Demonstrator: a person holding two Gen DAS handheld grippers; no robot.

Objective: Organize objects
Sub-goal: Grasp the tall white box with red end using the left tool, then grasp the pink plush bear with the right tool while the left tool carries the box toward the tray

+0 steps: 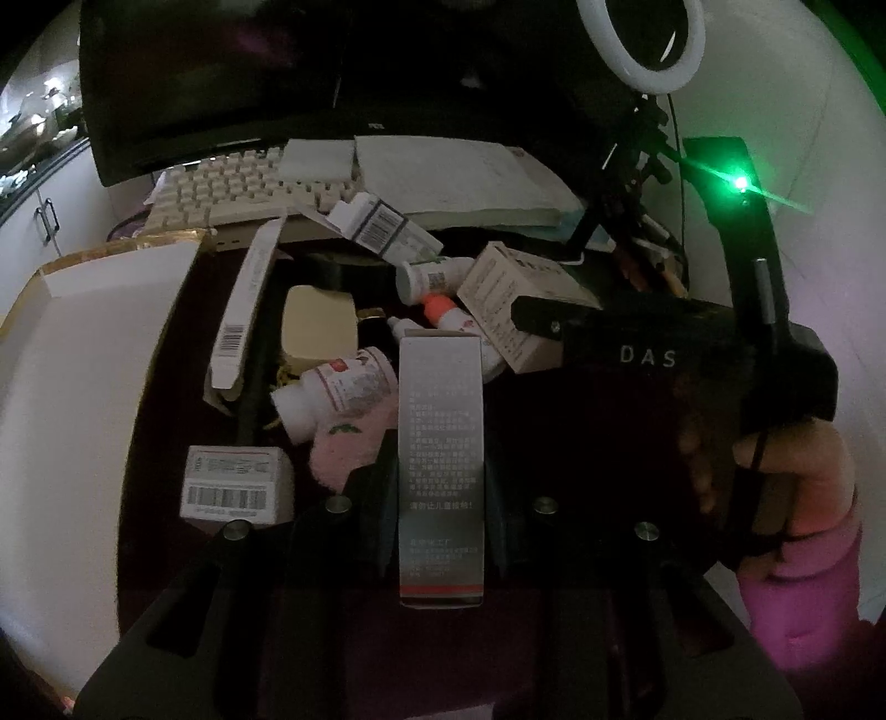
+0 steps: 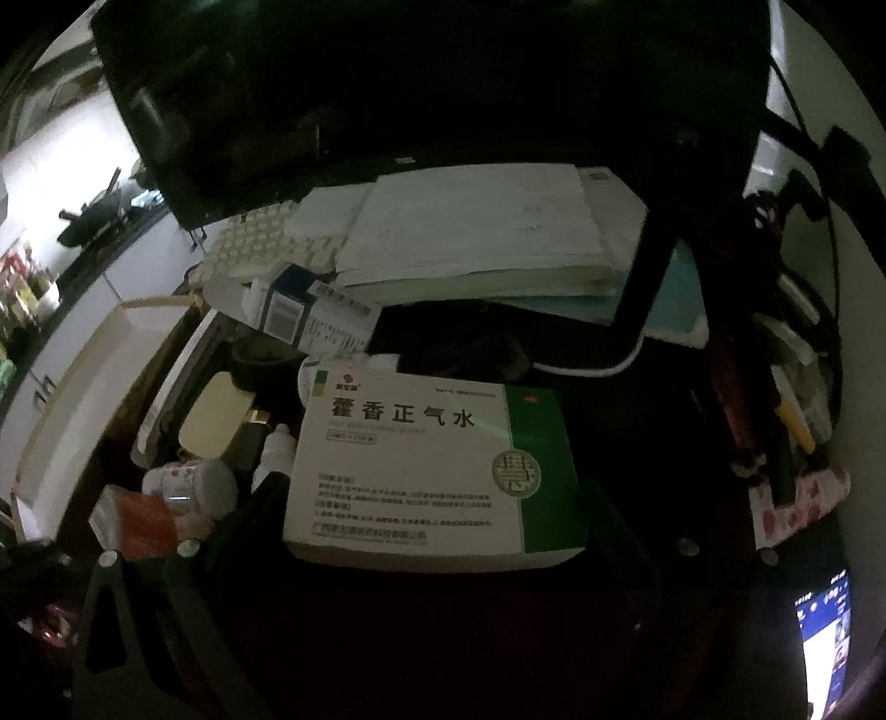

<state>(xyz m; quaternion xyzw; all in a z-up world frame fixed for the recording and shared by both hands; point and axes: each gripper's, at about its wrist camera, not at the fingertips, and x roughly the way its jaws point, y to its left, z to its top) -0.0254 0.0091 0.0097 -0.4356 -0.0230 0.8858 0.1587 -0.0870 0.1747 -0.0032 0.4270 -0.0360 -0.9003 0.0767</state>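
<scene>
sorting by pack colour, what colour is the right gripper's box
White with a green band at its right end; the medicine box shows best in the right wrist view.

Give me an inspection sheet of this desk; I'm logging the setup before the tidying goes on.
Surface: dark desk, dim light, crowded.
Job's things: tall grey box held in left tongs; green-and-white medicine box between right tongs; white bottle, orange-capped bottle, barcode box, open white carton at left.
Clutter: keyboard, book, pink cloth, pens.
Grippers: left shut on grey box; right around medicine box, closure hard to judge.
Cables: white cable, dark cables at right.
Surroundings: monitor, ring light, lit phone.
</scene>
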